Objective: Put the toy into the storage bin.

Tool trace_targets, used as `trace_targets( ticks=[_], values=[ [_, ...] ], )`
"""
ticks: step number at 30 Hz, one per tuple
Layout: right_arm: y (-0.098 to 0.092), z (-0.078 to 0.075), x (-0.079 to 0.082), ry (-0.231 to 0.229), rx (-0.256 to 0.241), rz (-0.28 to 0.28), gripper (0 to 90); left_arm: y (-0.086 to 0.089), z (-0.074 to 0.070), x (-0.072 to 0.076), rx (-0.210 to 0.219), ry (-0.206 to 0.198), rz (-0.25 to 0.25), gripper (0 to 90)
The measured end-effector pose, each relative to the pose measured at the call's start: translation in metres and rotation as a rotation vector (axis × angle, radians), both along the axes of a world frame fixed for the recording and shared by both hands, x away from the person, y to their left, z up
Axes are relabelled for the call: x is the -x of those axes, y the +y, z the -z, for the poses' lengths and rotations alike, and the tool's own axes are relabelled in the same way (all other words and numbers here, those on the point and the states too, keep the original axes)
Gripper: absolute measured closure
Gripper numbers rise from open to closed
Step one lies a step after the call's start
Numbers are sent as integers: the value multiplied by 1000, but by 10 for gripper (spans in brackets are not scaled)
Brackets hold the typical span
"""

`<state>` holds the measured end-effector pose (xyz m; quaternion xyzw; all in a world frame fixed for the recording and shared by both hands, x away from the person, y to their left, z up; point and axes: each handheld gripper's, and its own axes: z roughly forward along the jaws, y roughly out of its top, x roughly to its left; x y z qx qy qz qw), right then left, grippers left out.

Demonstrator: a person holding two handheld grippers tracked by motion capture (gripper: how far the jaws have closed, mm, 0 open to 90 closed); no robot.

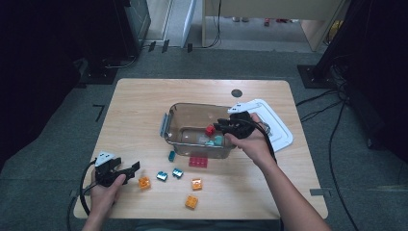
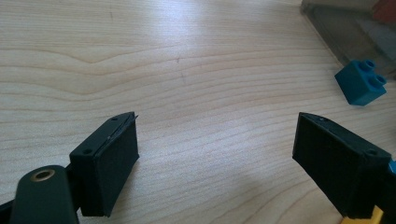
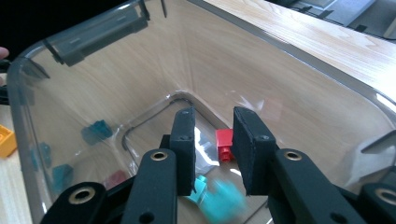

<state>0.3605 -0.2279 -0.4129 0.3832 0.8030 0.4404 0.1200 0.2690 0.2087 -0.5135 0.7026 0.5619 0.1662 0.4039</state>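
We see the right gripper [image 3: 212, 154] over the clear bin [image 1: 169, 126], jaws narrowly apart, gripping nothing. Below it a red brick [image 3: 224, 143] and blurred teal brick [image 3: 223, 196] sit on the bin floor. Left gripper [image 2: 215, 161] spread wide above bare desk [image 2: 187, 70], blue brick [image 2: 360, 82] ahead near the bin. Orange bricks [image 1: 144, 182], a red plate [image 1: 198, 161] and white lid [image 1: 276, 126] lie around.

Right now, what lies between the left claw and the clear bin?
In the high view, a small blue brick lies on the table between the open left claw and the clear bin, just beside the bin.
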Motion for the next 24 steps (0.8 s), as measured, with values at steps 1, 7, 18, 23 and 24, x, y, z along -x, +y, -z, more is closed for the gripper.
trace_targets(
  ticks=[1, 7, 18, 23, 24],
  values=[
    [0, 0, 0, 1, 2, 1, 706, 0, 0, 0, -1, 0, 1, 141],
    [-1, 0, 1, 0, 4, -1, 666, 0, 0, 0, -1, 0, 1, 142],
    [-1, -13, 25, -37, -57, -53, 557, 0, 0, 0, -1, 0, 0, 142],
    [-1, -20, 41, -60, -71, -73, 534, 0, 0, 0, -2, 0, -2, 142],
    [0, -22, 47, -66, -81, -86, 532, 0, 0, 0, -2, 0, -1, 142]
  ],
)
